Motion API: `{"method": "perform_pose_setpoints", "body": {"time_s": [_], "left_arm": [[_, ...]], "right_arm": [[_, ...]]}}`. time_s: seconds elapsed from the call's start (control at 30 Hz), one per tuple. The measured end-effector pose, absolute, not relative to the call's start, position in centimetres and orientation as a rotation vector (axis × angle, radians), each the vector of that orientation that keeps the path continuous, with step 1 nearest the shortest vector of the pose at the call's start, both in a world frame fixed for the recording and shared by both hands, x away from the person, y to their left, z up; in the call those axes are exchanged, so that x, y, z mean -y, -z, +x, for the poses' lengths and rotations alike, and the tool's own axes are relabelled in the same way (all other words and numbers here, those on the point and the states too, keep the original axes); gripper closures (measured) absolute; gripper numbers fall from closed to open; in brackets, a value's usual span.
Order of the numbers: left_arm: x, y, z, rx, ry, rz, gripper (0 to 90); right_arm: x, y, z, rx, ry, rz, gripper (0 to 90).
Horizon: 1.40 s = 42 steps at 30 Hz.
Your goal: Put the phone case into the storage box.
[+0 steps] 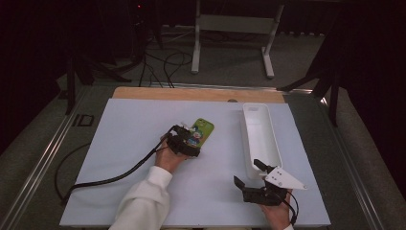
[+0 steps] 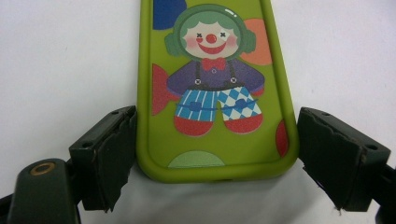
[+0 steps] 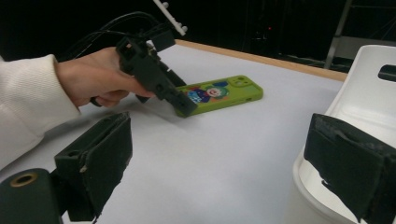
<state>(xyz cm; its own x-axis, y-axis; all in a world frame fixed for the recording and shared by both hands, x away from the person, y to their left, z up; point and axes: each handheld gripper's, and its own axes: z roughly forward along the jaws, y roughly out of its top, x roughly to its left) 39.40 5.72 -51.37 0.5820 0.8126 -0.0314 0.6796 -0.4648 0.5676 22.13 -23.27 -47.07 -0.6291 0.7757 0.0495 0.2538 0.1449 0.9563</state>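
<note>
A person's left gripper [image 1: 191, 135] straddles the near end of a green phone case [image 2: 215, 88] with a clown print, lying flat near the middle of the white mat [image 1: 119, 143]. Its 2 jaws stand apart, 1 on each long side (left pad about touching, right clear), likely lined up to pinch. The right gripper [image 1: 249, 173], jaws apart and empty, waits by the near end of the white tray [image 1: 261, 139].

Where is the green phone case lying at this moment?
In the high view the green phone case lies flat near the middle of the white mat, left of the white tray, its near end between the open left gripper.
</note>
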Motion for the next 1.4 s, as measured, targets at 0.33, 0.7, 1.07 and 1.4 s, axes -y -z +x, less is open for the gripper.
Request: {"method": "perform_pose_setpoints", "body": {"time_s": [0.33, 0.7, 1.07, 1.4], "left_arm": [[-7.6, 51.2, 36.9, -1.188, -0.339, 2.302, 15.2], [-10.1, 51.3, 33.1, -1.203, -0.337, 2.278, 15.2], [-12.2, 51.5, 28.6, -1.178, -0.369, 2.276, 15.0], [-12.4, 51.6, 28.1, -1.175, -0.377, 2.268, 14.7]], "right_arm": [[23.2, 47.1, 22.1, -1.969, -1.498, 0.979, 7.7], [23.0, 47.2, 22.3, -1.976, -1.497, 0.981, 7.8], [22.9, 47.2, 22.8, -1.990, -1.484, 0.962, 7.7], [23.2, 47.1, 23.7, -2.008, -1.467, 0.945, 7.7]]}}
